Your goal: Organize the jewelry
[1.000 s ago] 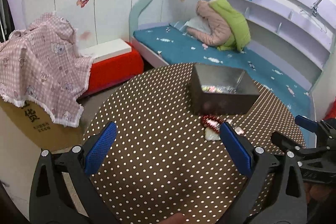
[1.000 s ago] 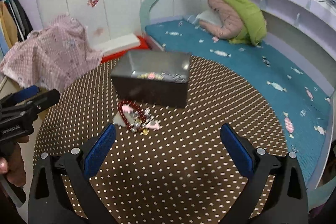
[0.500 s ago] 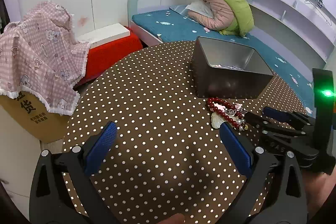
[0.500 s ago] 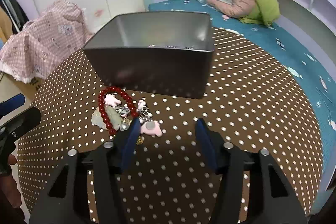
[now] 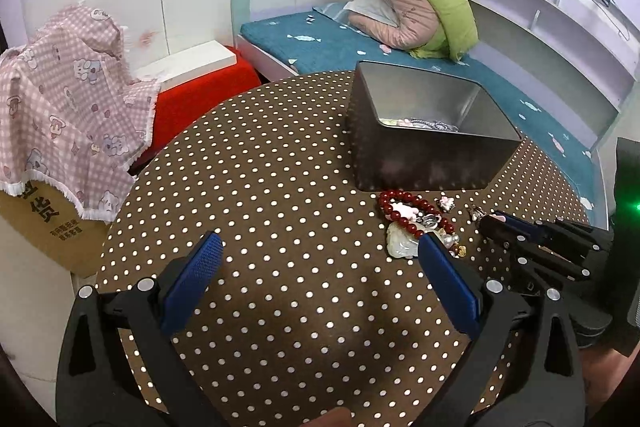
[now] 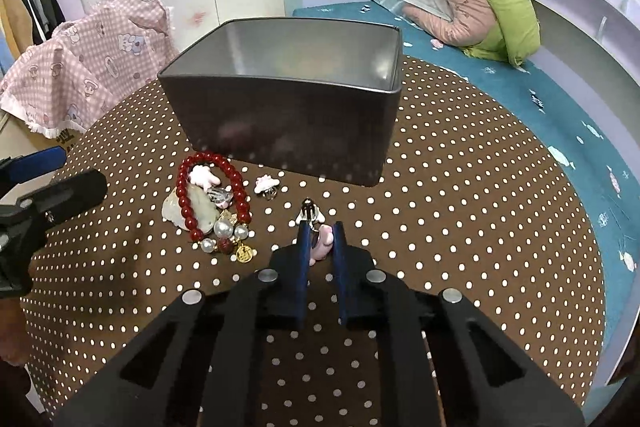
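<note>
The right claw (image 6: pixel 320 241) is squeezed tight on a small pink charm (image 6: pixel 322 245). The charm sits between its blue pads, right on the brown spotty worktop (image 6: pixel 460 227). The left claw (image 5: pixel 316 267) has its blue pads wide apart, with nothing between them. It hangs over a bare part of the worktop.

Just past the right claw is a little pile of jewelry. A red bead bracelet (image 6: pixel 212 195) lies on top of a pale stone piece (image 6: pixel 172 209). Some pearl beads (image 6: pixel 224 229) and a gold coin charm (image 6: pixel 243 254) are touching it. A small pink cloud clip (image 6: pixel 266 183) lies near the pile, a bit apart.

Behind the pile stands a gray tin box (image 6: pixel 288 131) with no lid. A few small things lie in the bottom.

Far back is a blue bed (image 6: pixel 540 115) with a pink and green coat (image 6: pixel 480 15) on it.
</note>
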The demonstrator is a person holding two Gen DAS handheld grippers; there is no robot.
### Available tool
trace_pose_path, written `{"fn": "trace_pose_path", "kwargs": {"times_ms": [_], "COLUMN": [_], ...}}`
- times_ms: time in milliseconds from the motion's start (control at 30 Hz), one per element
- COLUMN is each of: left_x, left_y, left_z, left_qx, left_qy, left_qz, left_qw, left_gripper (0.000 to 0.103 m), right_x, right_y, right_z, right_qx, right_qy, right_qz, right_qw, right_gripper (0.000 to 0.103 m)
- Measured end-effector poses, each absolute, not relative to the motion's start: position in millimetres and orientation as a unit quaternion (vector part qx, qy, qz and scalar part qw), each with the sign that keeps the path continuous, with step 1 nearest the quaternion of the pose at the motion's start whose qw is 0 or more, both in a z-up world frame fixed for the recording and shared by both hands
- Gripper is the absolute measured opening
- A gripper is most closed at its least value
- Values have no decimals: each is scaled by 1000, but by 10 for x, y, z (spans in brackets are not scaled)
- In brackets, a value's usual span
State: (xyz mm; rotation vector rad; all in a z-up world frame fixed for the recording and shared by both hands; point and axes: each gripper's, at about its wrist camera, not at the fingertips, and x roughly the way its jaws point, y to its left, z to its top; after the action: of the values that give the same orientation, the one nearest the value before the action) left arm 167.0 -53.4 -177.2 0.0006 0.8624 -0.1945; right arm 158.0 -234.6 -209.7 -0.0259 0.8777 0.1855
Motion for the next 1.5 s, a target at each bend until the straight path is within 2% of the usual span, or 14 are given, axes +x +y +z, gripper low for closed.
{"fn": "trace_pose_path", "kwargs": {"times_ms": [100, 200, 633, 700, 733, 800, 867, 900, 967, 1500], "left_x": [1688, 1712, 2057, 2106, 2136, 2155, 2170, 2176, 2185, 1723], "left_y": [-571, -602, -893, -914, -928, -946, -967, -970, -983, -738], "left_z": [-1767, -1786, -2051, -2088, -2122, -2107, -2084, -2078, -2074, -1640], "left_qx": [3, 5, 21, 21, 14, 11, 6, -1, -5, -13], "left_qy": [415, 418, 442, 447, 456, 453, 456, 458, 461, 401], "left_qz": [-96, -96, -112, -112, -125, -132, -152, -162, -174, -222], "left_qw": [905, 904, 890, 887, 881, 882, 877, 874, 870, 889], "left_gripper": [98, 98, 97, 87, 72, 59, 35, 29, 8, 7], "right_x": [1591, 1609, 1383, 1378, 1377, 1380, 1393, 1391, 1387, 1244], "right_y": [-2355, -2343, -2524, -2538, -2547, -2543, -2553, -2550, -2539, -2529], "right_z": [-2097, -2087, -2018, -2011, -2006, -1994, -1981, -1976, -1961, -1701], "right_qx": [-15, -17, 33, 34, 35, 35, 36, 36, 36, 39], "right_qy": [421, 424, 422, 421, 421, 420, 419, 419, 417, 397], "right_qz": [97, 97, 97, 97, 98, 98, 100, 100, 101, 110], "right_qw": [902, 900, 901, 901, 901, 901, 902, 902, 902, 911], "right_gripper": [13, 8, 8, 8, 8, 8, 8, 8, 8, 8]}}
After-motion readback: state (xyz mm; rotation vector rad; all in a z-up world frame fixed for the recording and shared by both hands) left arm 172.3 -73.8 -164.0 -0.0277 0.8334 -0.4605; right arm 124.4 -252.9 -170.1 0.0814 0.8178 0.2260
